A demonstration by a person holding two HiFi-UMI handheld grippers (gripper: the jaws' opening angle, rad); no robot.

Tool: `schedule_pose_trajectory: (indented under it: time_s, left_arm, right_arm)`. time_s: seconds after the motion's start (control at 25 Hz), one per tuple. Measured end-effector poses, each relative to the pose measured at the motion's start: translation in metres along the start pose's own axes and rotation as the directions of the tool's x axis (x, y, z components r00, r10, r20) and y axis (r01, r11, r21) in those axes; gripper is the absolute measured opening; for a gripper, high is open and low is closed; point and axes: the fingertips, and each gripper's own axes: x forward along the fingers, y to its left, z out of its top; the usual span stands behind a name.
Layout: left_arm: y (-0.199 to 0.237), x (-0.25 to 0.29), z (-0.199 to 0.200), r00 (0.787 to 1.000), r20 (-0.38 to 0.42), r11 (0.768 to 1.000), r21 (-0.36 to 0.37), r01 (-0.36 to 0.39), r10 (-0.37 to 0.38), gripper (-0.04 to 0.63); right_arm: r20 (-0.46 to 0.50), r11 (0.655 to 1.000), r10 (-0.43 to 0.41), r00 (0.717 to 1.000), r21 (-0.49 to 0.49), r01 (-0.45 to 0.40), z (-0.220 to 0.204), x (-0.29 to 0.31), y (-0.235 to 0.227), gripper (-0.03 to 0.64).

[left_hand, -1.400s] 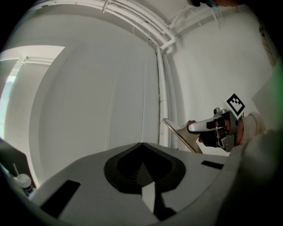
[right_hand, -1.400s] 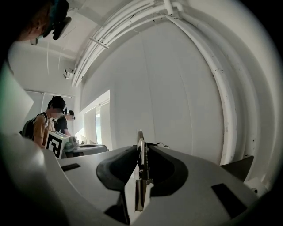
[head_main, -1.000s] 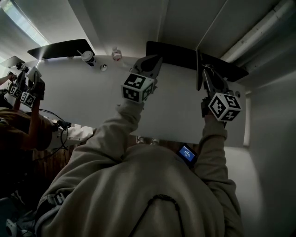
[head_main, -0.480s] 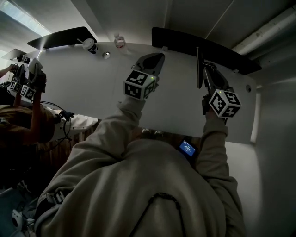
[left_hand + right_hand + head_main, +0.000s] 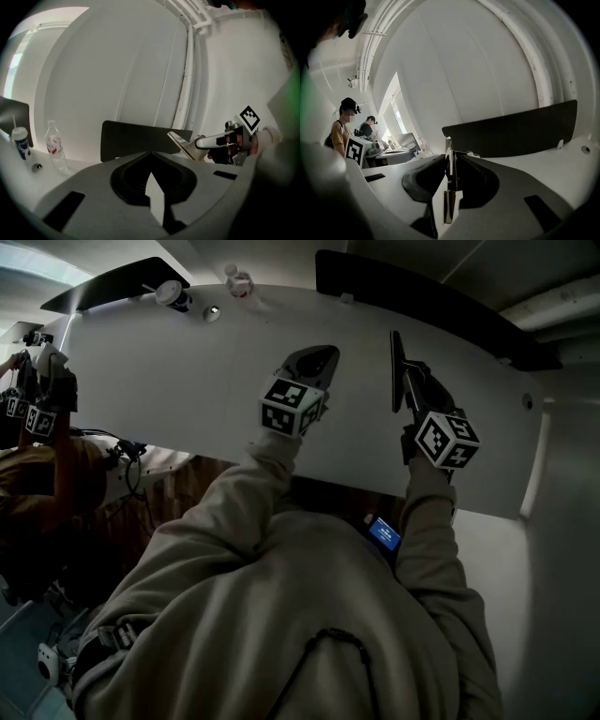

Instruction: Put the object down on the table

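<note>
My right gripper (image 5: 411,376) is shut on a thin flat board (image 5: 396,371), held upright and edge-on above the white table (image 5: 187,381) at the right. In the right gripper view the board (image 5: 449,161) is a narrow strip pinched between the jaws. From the left gripper view the board (image 5: 180,143) sticks out leftward from the right gripper (image 5: 199,142). Whether its lower edge touches the table is hidden. My left gripper (image 5: 317,357) hovers over the table's middle, its jaw tips (image 5: 150,153) together with nothing between them.
A lidded cup with a straw (image 5: 172,294), a small round thing (image 5: 213,311) and a water bottle (image 5: 239,279) stand at the table's far edge. Dark partition screens (image 5: 422,296) line the back. Another person with grippers (image 5: 37,399) works at the left.
The head view has tilted down, so the table fills more of it and its far objects sit higher. Both grippers keep much the same stance, and the board is still held upright.
</note>
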Motion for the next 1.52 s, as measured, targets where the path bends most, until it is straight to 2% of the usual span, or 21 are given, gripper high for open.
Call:
schedule_pose_trajectory:
  time_s: [0.32,0.84,1.04,1.52]
  left_arm:
    - [0.001,0.012,-0.059,0.996,-0.084,0.998,-0.063,-0.012,0.007,0.005]
    - [-0.002,0.023,-0.159,0.973,-0.230,0.997,-0.070,-0.014,-0.003,0.005]
    - [-0.010,0.027,-0.181,0.964,-0.265,0.998,-0.064,-0.001,-0.016,0.006]
    - [-0.006,0.033,-0.210,0.950,-0.310,0.996,-0.089,-0.010,-0.018,0.006]
  right_arm:
    - [-0.093,0.999,0.027,0.995,0.044,-0.023,-0.057,0.025,-0.005,0.094]
    - [-0.243,0.994,0.023,0.970,0.109,0.004,-0.157,0.047,-0.031,0.094]
    - [-0.282,0.990,0.017,0.959,0.141,0.024,-0.184,0.052,-0.036,0.094]
    - [-0.319,0.986,0.025,0.947,0.164,0.029,-0.210,0.063,-0.045,0.094]
